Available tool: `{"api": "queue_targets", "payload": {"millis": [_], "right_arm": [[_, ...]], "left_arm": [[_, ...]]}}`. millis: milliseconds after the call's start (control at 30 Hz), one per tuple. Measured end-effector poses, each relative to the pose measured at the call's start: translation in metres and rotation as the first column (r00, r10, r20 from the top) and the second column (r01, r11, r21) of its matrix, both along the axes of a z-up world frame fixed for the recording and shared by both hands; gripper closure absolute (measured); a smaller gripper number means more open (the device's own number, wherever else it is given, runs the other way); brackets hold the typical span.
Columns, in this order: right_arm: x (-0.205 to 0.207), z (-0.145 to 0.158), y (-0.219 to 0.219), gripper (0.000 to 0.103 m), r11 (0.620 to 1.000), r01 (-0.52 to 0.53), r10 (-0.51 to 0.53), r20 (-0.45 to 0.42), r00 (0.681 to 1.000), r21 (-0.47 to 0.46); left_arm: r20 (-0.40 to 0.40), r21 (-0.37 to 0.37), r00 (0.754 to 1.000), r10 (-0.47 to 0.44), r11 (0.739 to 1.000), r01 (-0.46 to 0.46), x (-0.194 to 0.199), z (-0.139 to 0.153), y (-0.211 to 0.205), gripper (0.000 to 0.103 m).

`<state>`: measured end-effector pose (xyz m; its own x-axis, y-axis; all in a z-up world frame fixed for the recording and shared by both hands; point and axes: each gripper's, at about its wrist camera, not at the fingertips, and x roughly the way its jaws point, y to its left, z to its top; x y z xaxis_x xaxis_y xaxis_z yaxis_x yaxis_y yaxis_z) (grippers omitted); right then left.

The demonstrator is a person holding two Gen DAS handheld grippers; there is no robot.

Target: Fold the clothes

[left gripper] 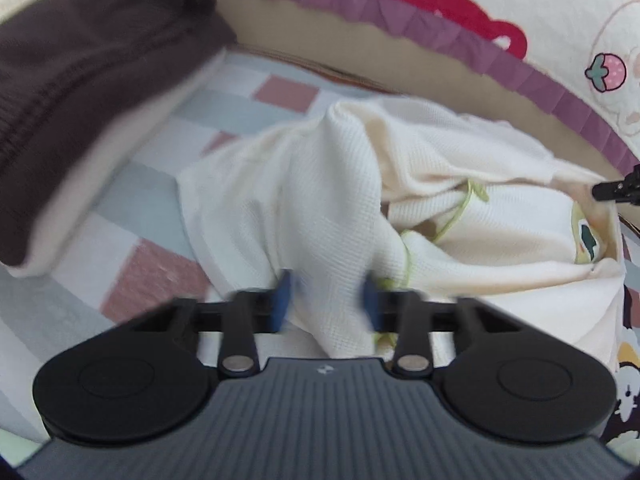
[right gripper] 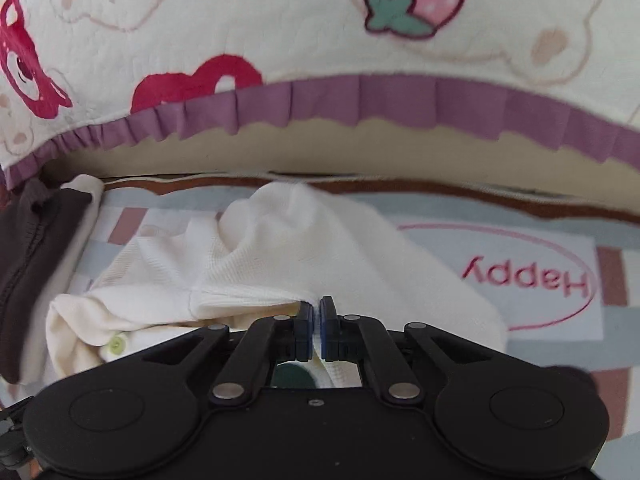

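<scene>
A cream waffle-knit garment with green trim lies crumpled on a checked mat. My left gripper is open, its blue pads either side of a raised fold of the garment. In the right wrist view the same garment is bunched, and my right gripper is shut on its edge. The right gripper's tip shows at the far right of the left wrist view.
A folded dark brown garment on a cream one lies at the left; it also shows in the right wrist view. A quilt with purple ruffle hangs behind. The mat carries a "Happy" print.
</scene>
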<state>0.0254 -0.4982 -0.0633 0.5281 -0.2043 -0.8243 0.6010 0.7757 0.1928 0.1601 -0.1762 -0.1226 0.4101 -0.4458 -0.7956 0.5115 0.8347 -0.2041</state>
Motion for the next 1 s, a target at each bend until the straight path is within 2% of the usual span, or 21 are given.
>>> {"api": "queue_targets", "payload": {"millis": [67,100,167,300,333,400,433,533,567,633,667,700,767,833,933,1000], "right_arm": [[0.001,0.010,0.009,0.099,0.992,-0.029,0.030,0.003,1.000,-0.124],[0.000,0.017,0.015,0.099,0.984,-0.046,0.053,0.035,0.998,-0.172],[-0.003,0.035,0.027,0.099,0.962,-0.076,0.109,0.113,0.988,-0.261],[-0.015,0.077,0.048,0.099,0.918,-0.059,0.178,0.274,0.945,-0.392],[-0.019,0.087,0.052,0.099,0.914,-0.052,0.185,0.301,0.935,-0.402],[-0.024,0.096,0.057,0.100,0.904,-0.062,0.209,0.311,0.927,-0.422],[-0.023,0.096,0.058,0.100,0.898,-0.069,0.214,0.292,0.932,-0.435],[-0.014,0.081,0.057,0.100,0.902,-0.094,0.204,0.224,0.953,-0.420],[-0.013,0.079,0.059,0.100,0.901,-0.102,0.209,0.216,0.954,-0.421],[-0.010,0.075,0.064,0.100,0.898,-0.119,0.219,0.198,0.955,-0.423],[-0.011,0.075,0.068,0.100,0.889,-0.124,0.230,0.195,0.953,-0.440],[-0.010,0.076,0.074,0.100,0.874,-0.127,0.235,0.179,0.955,-0.469],[-0.010,0.078,0.087,0.100,0.839,-0.132,0.244,0.149,0.958,-0.528],[-0.013,0.083,0.097,0.100,0.812,-0.132,0.262,0.153,0.953,-0.568],[-0.021,0.095,0.107,0.100,0.823,-0.143,0.313,0.229,0.922,-0.550],[-0.028,0.107,0.118,0.100,0.821,-0.154,0.362,0.292,0.885,-0.549]], "left_arm": [[0.084,0.014,0.996,0.020,1.000,-0.021,-0.004,0.006,0.000,0.100],[0.175,0.014,0.984,0.033,0.999,-0.036,-0.010,0.016,0.003,0.100],[0.337,-0.052,0.939,0.062,0.998,-0.047,-0.024,0.047,0.015,0.100],[0.456,-0.193,0.874,0.166,0.978,-0.085,-0.046,0.090,0.051,0.100],[0.481,-0.205,0.857,0.184,0.974,-0.094,-0.051,0.096,0.058,0.100],[0.525,-0.175,0.829,0.191,0.978,-0.115,-0.058,0.099,0.067,0.100],[0.526,-0.167,0.827,0.199,0.978,-0.129,-0.059,0.097,0.072,0.100],[0.372,-0.141,0.903,0.214,0.975,-0.173,-0.039,0.078,0.076,0.100],[0.305,-0.113,0.931,0.200,0.978,-0.173,-0.030,0.069,0.075,0.099],[0.212,-0.041,0.968,0.132,0.991,-0.126,-0.020,0.056,0.066,0.093],[0.181,-0.010,0.981,0.070,0.998,-0.069,-0.021,0.052,0.058,0.070],[0.159,-0.003,0.987,0.017,1.000,-0.017,-0.024,0.052,0.052,0.053],[0.226,-0.062,0.974,-0.033,0.997,0.049,-0.044,0.060,0.046,0.053],[0.325,-0.113,0.942,-0.086,0.985,0.129,-0.062,0.073,0.040,0.053],[0.456,-0.171,0.883,-0.112,0.963,0.210,-0.083,0.084,0.037,0.046],[0.509,-0.169,0.854,-0.106,0.961,0.220,-0.091,0.084,0.036,0.039]]}}
